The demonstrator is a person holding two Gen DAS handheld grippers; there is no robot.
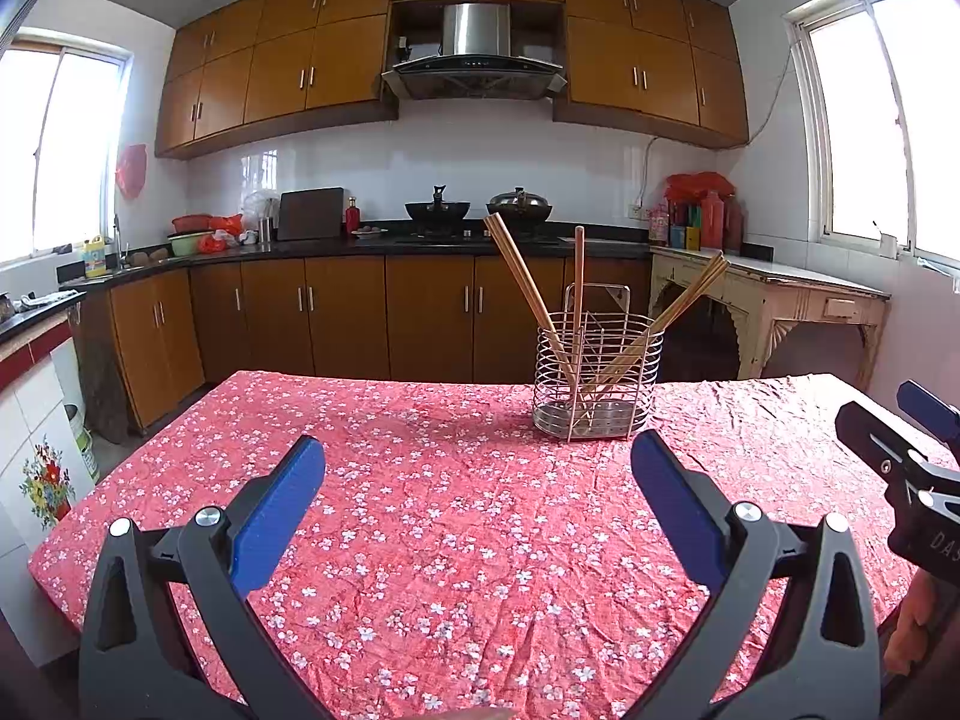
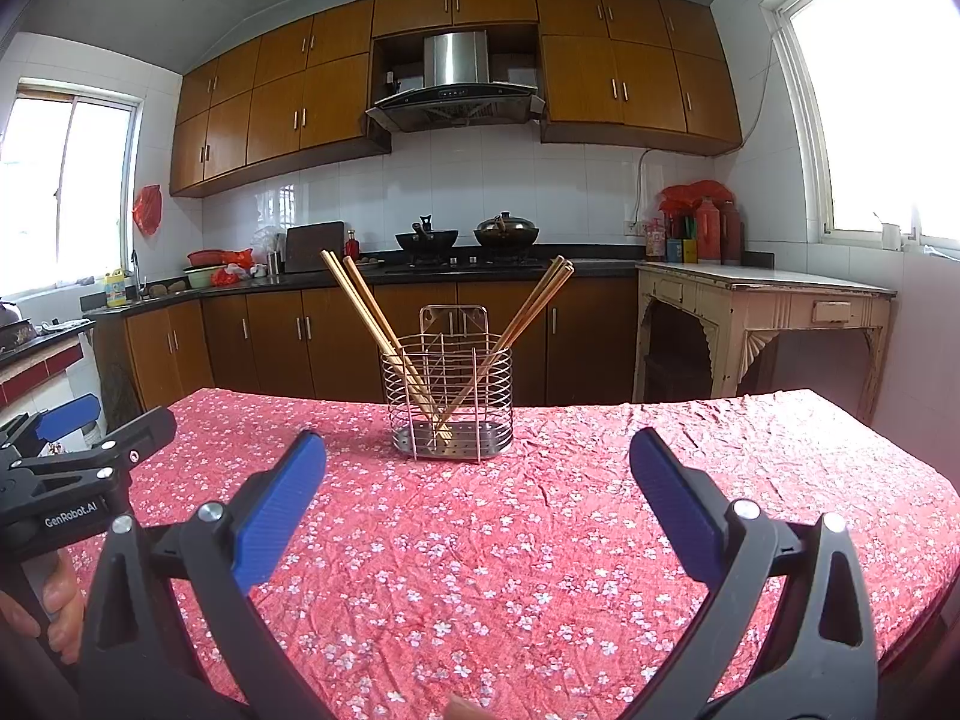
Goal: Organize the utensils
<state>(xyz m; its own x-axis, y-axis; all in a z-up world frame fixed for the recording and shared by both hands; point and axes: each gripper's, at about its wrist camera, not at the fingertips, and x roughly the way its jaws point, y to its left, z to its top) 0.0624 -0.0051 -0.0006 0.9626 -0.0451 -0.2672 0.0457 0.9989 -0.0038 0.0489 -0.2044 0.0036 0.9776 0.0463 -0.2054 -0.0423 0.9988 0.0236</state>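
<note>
Chopsticks lean upright in the wire holder at frame centre, nearer the right gripper; both grippers gape wide, empty.

- My left gripper has its two blue fingers spread wide, holding nothing.
- My right gripper is spread wide too, just beside it.

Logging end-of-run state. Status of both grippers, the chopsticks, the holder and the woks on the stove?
left gripper: open, empty, above the tablecloth.
right gripper: open, empty.
chopsticks: all standing in the holder, leaning left and right.
wire utensil holder: upright on the tablecloth.
left wok: uncovered, on the stove.
right wok: lid on.
</note>
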